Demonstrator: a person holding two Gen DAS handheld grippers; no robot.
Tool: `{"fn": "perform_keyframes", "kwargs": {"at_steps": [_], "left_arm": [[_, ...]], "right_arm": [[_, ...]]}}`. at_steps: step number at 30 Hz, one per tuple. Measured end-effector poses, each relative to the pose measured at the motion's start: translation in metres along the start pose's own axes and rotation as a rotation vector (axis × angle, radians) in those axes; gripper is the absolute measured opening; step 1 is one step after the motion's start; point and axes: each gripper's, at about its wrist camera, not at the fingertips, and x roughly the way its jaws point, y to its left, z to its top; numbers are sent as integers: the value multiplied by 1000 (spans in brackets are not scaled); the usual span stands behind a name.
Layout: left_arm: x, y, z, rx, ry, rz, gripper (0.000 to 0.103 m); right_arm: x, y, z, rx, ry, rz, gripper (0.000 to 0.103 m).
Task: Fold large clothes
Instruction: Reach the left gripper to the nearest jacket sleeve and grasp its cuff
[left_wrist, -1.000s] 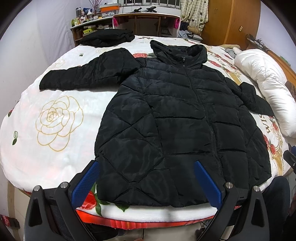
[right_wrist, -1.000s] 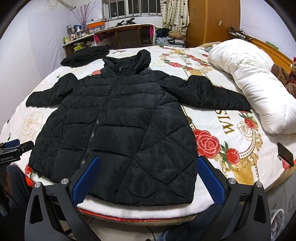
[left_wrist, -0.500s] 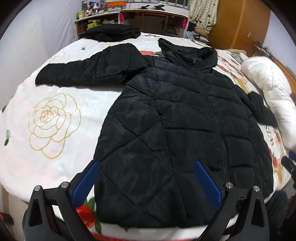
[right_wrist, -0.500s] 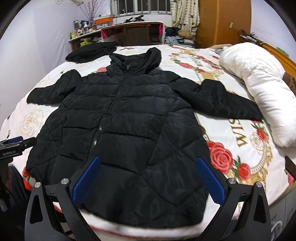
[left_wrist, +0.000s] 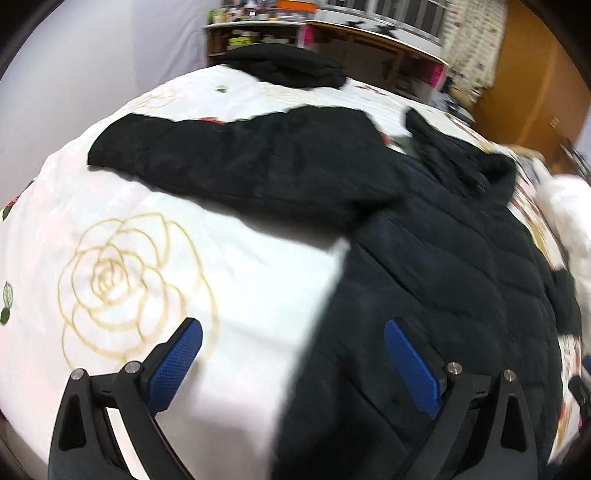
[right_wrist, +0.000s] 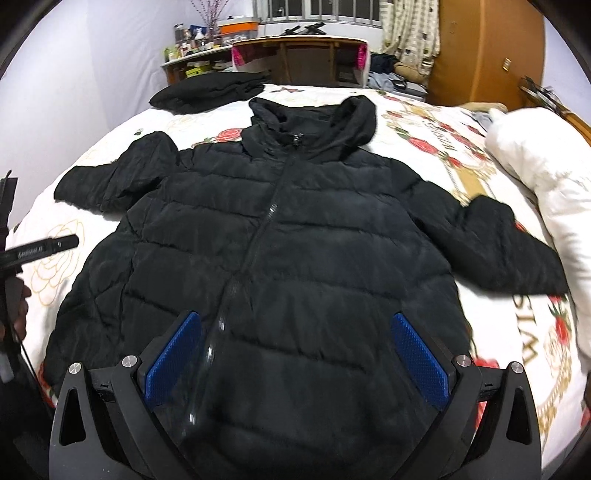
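**Black puffer jacket laid flat on the bed, both tongs wide open**

A black hooded puffer jacket (right_wrist: 295, 258) was spread front-up on the bed (right_wrist: 436, 147), zipped, hood toward the far end, both sleeves stretched out to the sides. The rose-print bedspread was seen all around it. The right tongs (right_wrist: 293, 358) were held over the lower front of the jacket, just right of the zipper line, jaws spread wide with nothing gripped. The left tongs (left_wrist: 293, 365) were held over the jacket's side edge, one blue pad over bare bedspread near the gold rose outline (left_wrist: 125, 288), the other over the black fabric; jaws wide apart, nothing caught between them. That view was pretty blurry, so whether fabric was touched couldn't be told. A second dark garment (right_wrist: 210, 90) was bundled up at the far corner of the bed, and a white duvet (right_wrist: 546, 177) was heaped along the side beyond the jacket's sleeve.
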Motion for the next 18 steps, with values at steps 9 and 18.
{"fn": "perform_keyframes", "kwargs": {"at_steps": [9, 18], "left_arm": [[49, 89, 63, -207, -51, 113, 92], [95, 161, 102, -378, -85, 196, 91]], "right_arm": [[49, 17, 26, -64, 35, 3, 103], [85, 25, 37, -79, 68, -3, 103]]}}
